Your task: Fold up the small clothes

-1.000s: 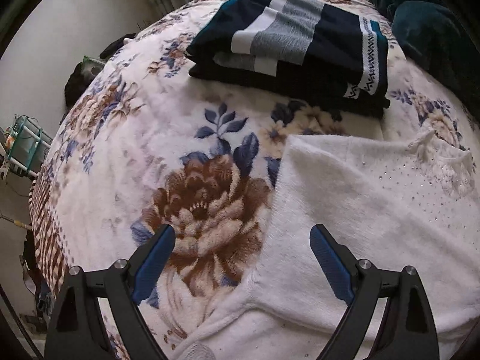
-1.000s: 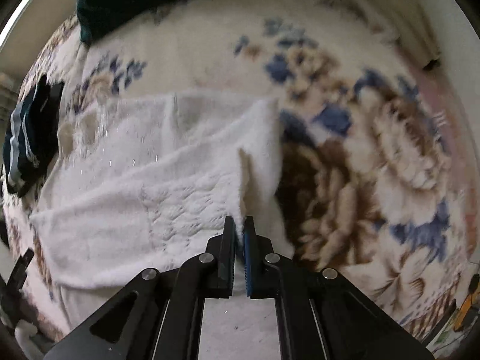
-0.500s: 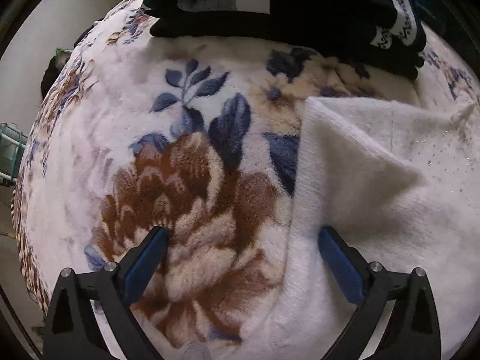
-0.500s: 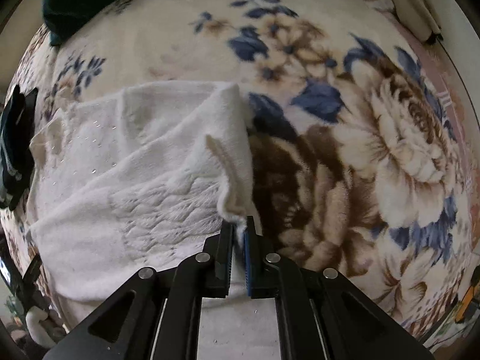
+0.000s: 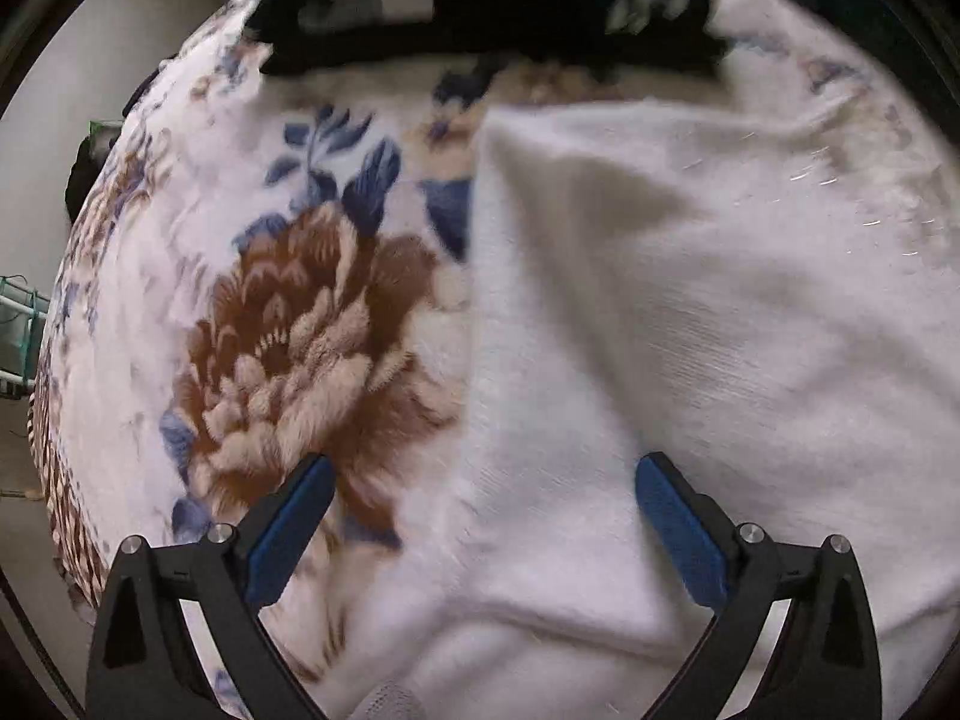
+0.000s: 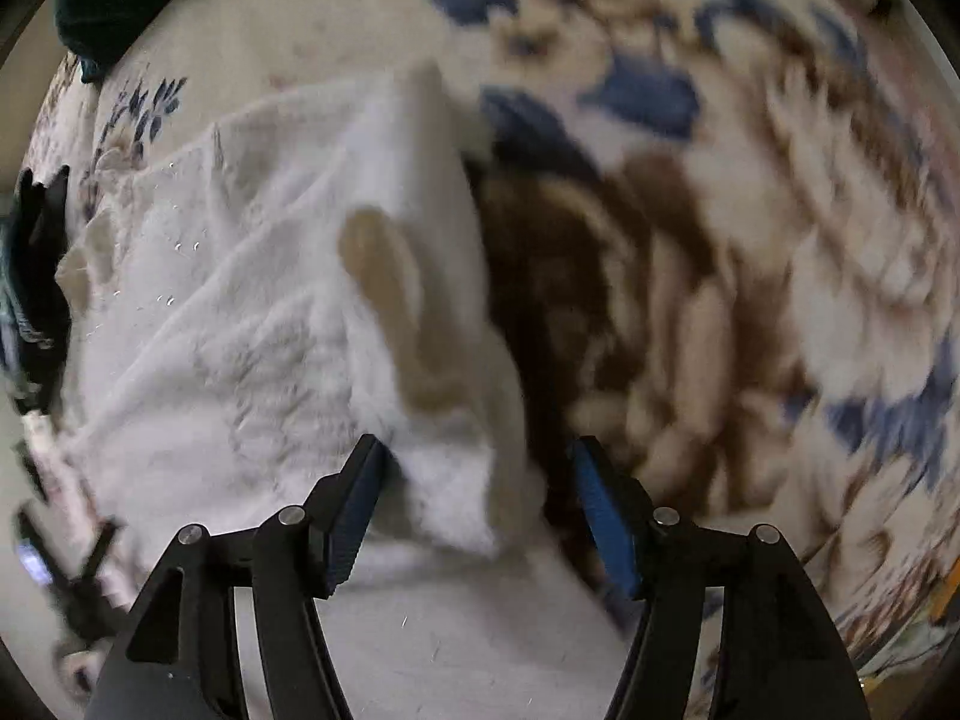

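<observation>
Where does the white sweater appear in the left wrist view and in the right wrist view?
Left wrist view: the white sweater fills the right half, reaching between the open fingers.
Right wrist view: it lies left of centre, a raised fold between the open fingers.
Shared landmark: the floral blanket's brown flower, left of the sweater in the left view, right of it in the right view.

Blanket [image 5: 288, 348]: fluffy, white with brown and blue flowers, fills most of both frames.
Dark green fabric [image 6: 102, 18]: bunched, upper left of right wrist frame.
Green rack [image 5: 18, 324]: far left edge, left wrist frame, beside the blanket.
</observation>
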